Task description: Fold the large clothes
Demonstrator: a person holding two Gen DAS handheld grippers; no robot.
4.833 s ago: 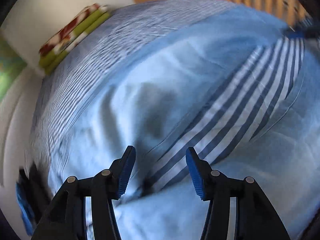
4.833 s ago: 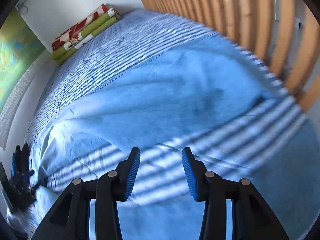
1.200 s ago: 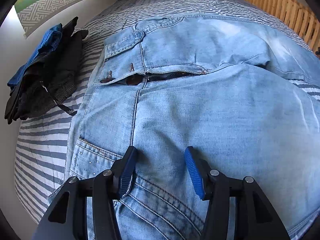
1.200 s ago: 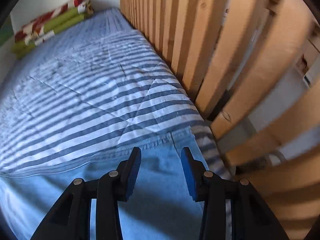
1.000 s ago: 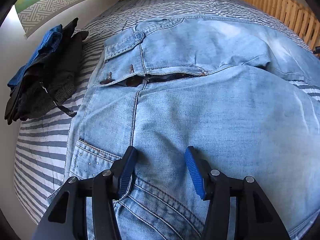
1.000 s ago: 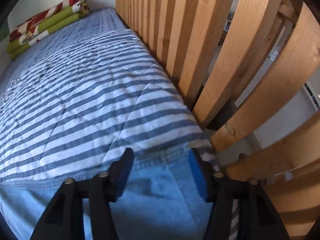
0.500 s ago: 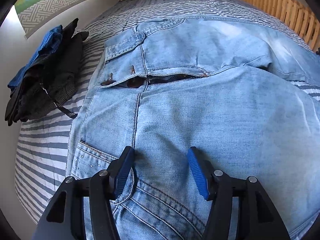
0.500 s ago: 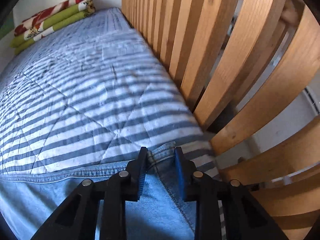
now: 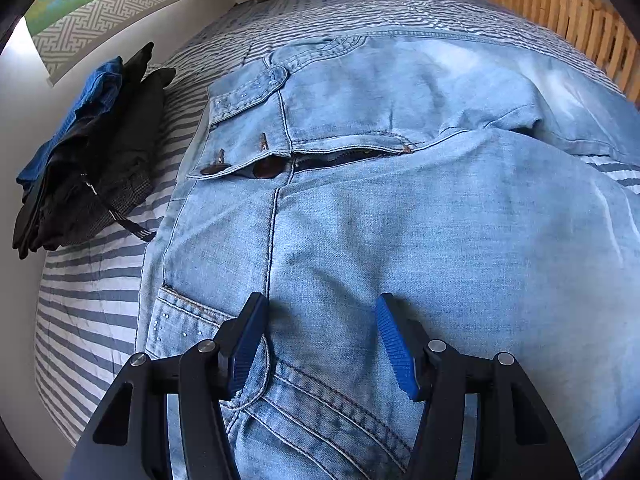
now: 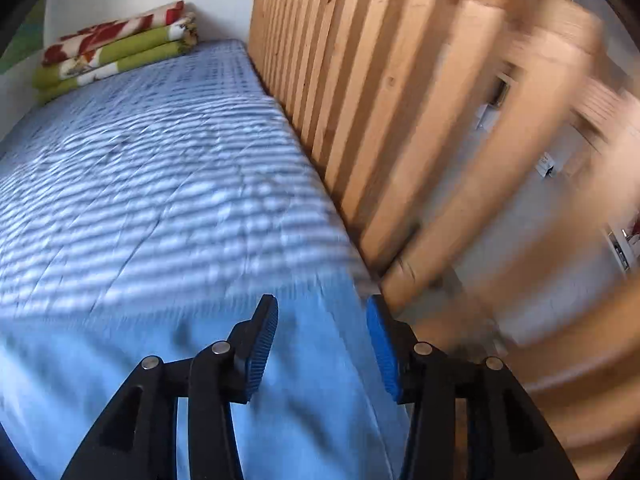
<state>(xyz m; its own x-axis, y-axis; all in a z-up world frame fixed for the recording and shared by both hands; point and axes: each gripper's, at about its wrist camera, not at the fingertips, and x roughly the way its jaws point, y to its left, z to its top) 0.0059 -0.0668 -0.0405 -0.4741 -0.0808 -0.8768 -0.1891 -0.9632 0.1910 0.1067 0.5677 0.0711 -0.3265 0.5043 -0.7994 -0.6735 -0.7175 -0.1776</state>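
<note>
Light blue jeans (image 9: 400, 208) lie spread across the striped bedspread (image 9: 84, 280), waistband end toward the left wrist camera, one denim layer lapped over the other so the fly with its buttons shows at the overlap: by my reading a first lengthwise fold, with the crosswise folds not yet made. Left gripper (image 9: 320, 332) sits low over the waistband and pocket seam, jaws parted to a middling width, pads resting on or just above the denim but pinching nothing. Right gripper (image 10: 322, 336) hangs over the leg end near the wooden slatted rail (image 10: 360, 100); its jaws have just been opening, blue cloth shows below the gap, no fold caught between the pads (blur makes contact hard to judge). A dark stack of folded clothes (image 9: 84, 160) sits beside the jeans by the wall, folded blankets (image 10: 116, 52) at the far end. Hard to make out: the hem itself, smeared in the right view, and the lower leg, cut off by the frame edge on the left view.
</note>
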